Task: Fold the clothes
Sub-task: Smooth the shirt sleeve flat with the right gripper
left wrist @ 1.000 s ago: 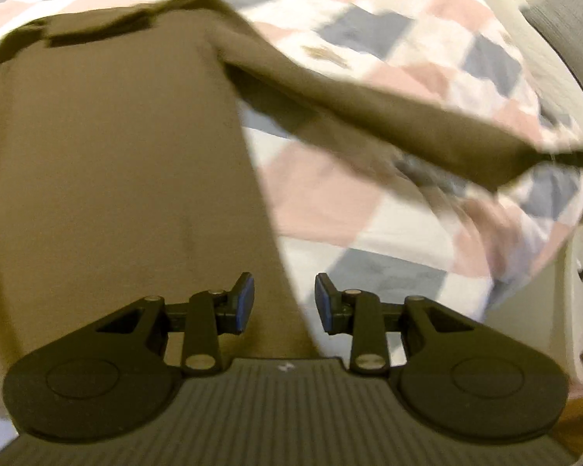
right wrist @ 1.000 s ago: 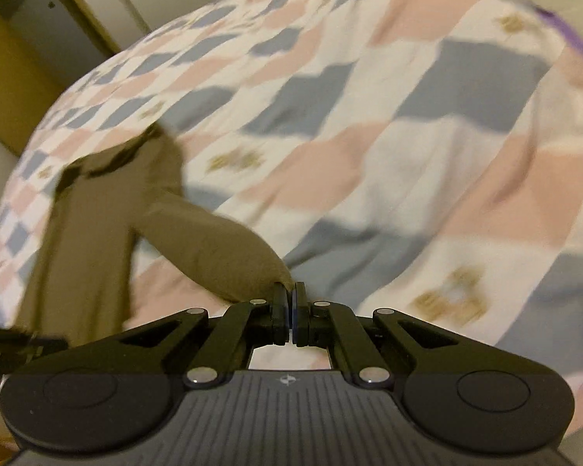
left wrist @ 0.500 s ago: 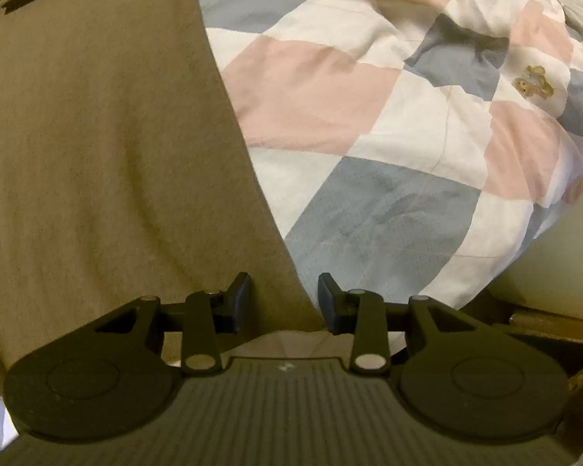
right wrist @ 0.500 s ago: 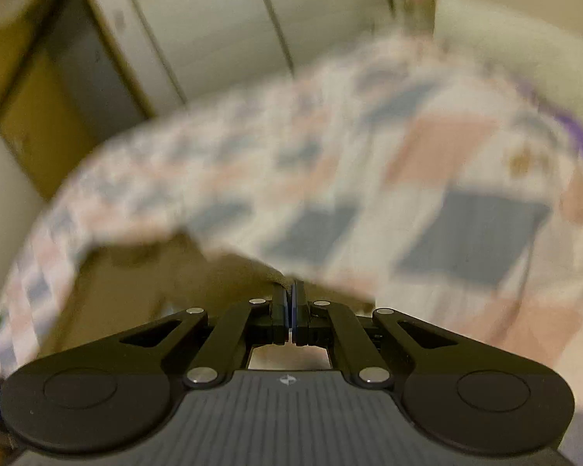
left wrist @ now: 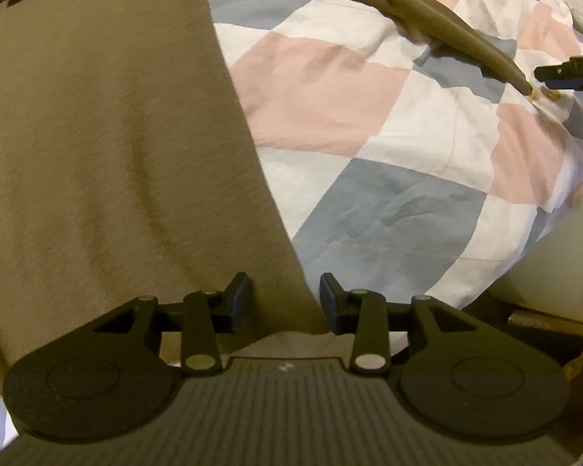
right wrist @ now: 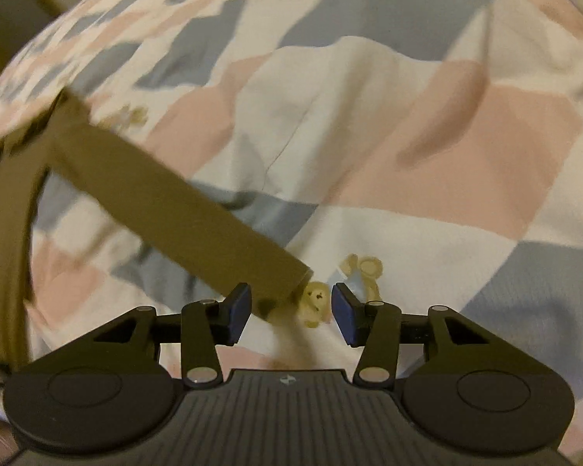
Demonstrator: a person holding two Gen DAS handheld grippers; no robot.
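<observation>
An olive-brown long-sleeved shirt point(left wrist: 109, 147) lies flat on the checkered bedspread point(left wrist: 330, 89). My left gripper point(left wrist: 284, 303) is open, its jaws straddling the shirt's lower right hem corner. One sleeve point(left wrist: 427, 11) stretches out to the right across the bedspread. In the right wrist view that sleeve point(right wrist: 167, 209) lies straight, its cuff end just ahead of my right gripper point(right wrist: 290, 312), which is open with nothing between its fingers. The right gripper point(left wrist: 571, 73) also shows at the right edge of the left wrist view, just off the cuff.
The bedspread point(right wrist: 408, 136) is pink, grey and white with small bear prints point(right wrist: 316, 303). The bed's right edge drops off to a pale side panel point(left wrist: 555, 264). A wall and cupboard point(right wrist: 4, 0) stand beyond the bed at far left.
My right gripper carried the sleeve outward, lowered it onto the bedspread and opened, letting the cuff go. The left gripper moved down to the shirt's hem and has stayed open.
</observation>
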